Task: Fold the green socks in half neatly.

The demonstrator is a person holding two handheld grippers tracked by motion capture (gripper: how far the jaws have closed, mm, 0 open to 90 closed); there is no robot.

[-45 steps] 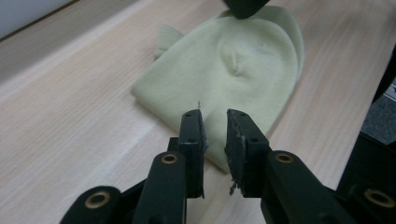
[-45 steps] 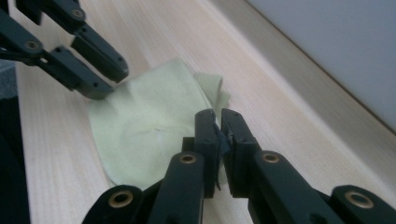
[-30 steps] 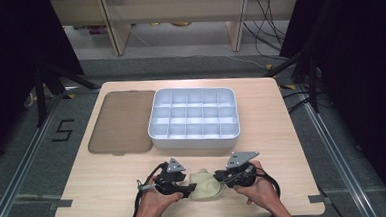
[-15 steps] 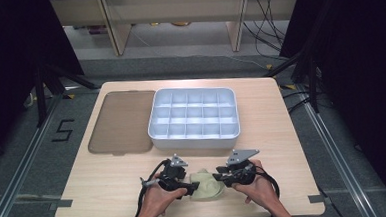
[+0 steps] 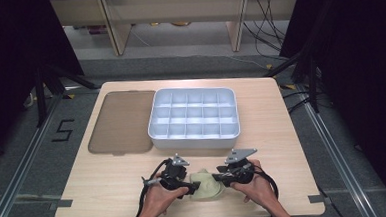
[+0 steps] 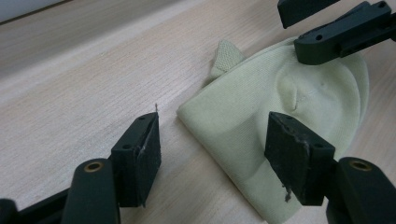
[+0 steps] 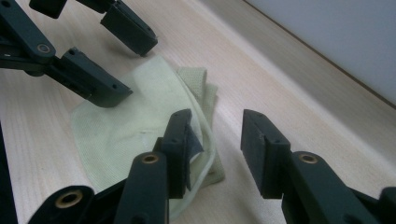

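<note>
A pale green folded cloth (image 5: 205,185) lies flat at the table's (image 5: 282,134) near edge, between 2 grippers. The left gripper (image 6: 212,154), jaws wide, straddles its corner; the right gripper (image 7: 217,149), jaws parted, straddles its edge. Neither grips it.

Two black hand-held grippers, bare forearms
Left hand-held gripper (image 5: 190,181) and right hand-held gripper (image 5: 215,177): grey three-cornered top plates, brass pivot rivets, trailing black cables
</note>
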